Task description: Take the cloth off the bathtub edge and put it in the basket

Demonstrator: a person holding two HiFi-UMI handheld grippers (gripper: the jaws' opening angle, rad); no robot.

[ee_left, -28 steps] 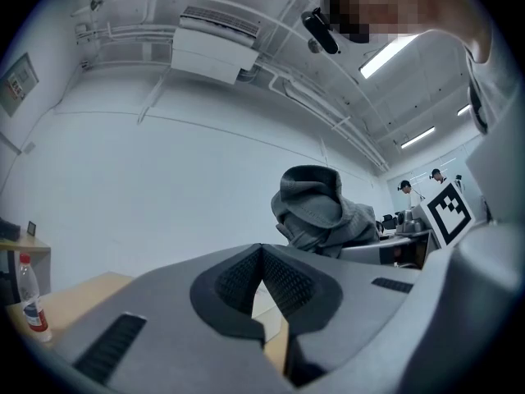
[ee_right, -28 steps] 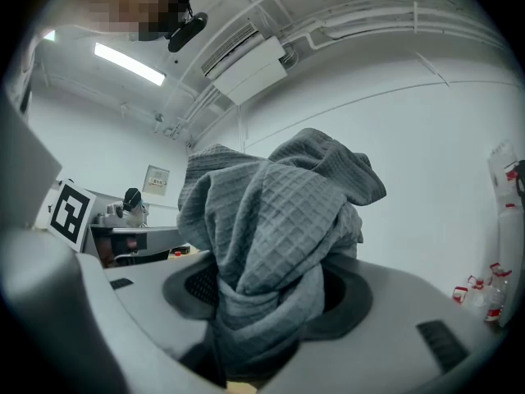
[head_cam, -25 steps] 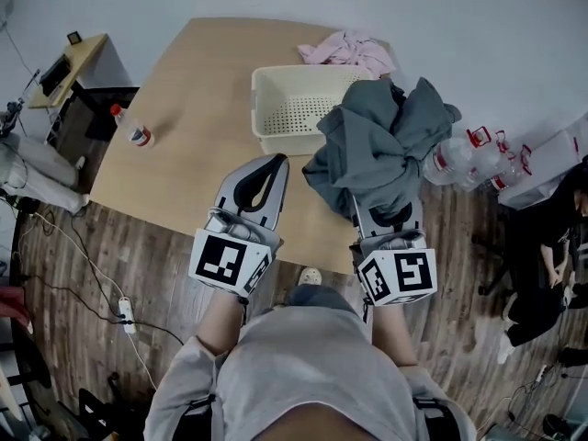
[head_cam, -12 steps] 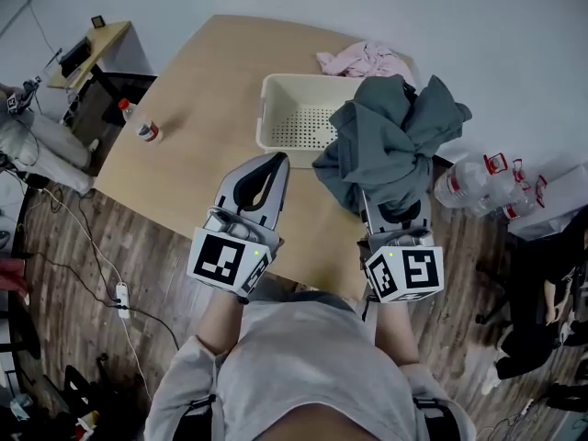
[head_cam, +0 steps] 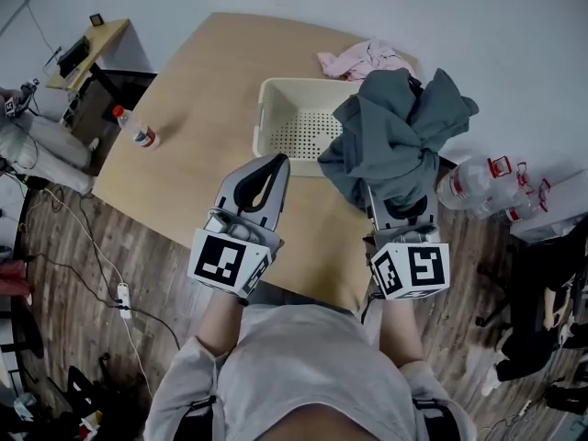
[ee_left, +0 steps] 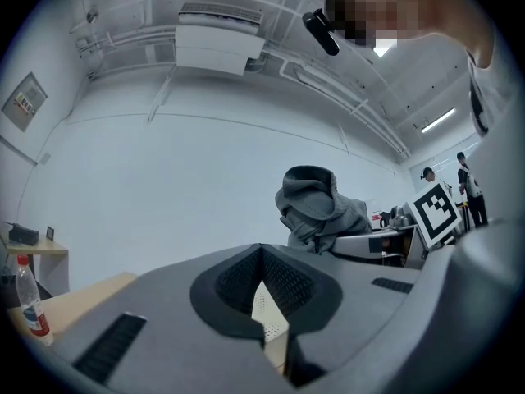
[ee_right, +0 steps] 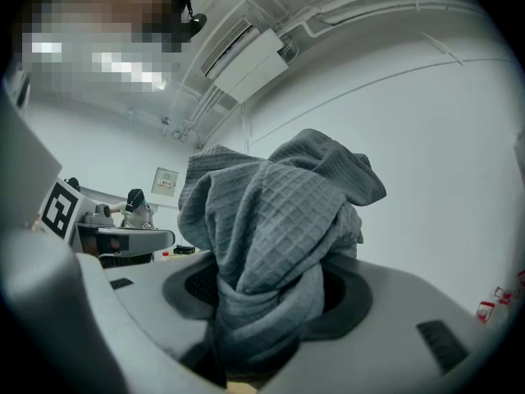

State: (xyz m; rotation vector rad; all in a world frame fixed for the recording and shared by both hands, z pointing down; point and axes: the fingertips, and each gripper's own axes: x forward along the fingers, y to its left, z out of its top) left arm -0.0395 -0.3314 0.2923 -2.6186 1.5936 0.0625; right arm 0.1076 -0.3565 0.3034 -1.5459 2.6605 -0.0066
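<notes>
A bunched grey waffle-weave cloth (head_cam: 395, 131) hangs up out of my right gripper (head_cam: 393, 194), which is shut on its lower folds; the fingertips are buried in the fabric. In the right gripper view the cloth (ee_right: 275, 236) fills the space between the jaws of that gripper (ee_right: 262, 310). It is held over the right rim of the cream perforated basket (head_cam: 276, 108) on the wooden table (head_cam: 193, 127). My left gripper (head_cam: 278, 163) is held over the table's near edge, shut and holding nothing. In the left gripper view, that gripper (ee_left: 262, 251) has its tips touching, with the cloth (ee_left: 316, 208) beyond it.
A pink garment (head_cam: 363, 60) lies on the table behind the basket. A small bottle (head_cam: 138, 134) stands near the table's left edge. Clear water bottles (head_cam: 478, 180) lie on the floor at right. A small side table (head_cam: 87, 49) stands at upper left.
The head view has shifted a little. My right gripper with the cloth has drifted slightly to the right and away from me. The left gripper has stayed where it was.
</notes>
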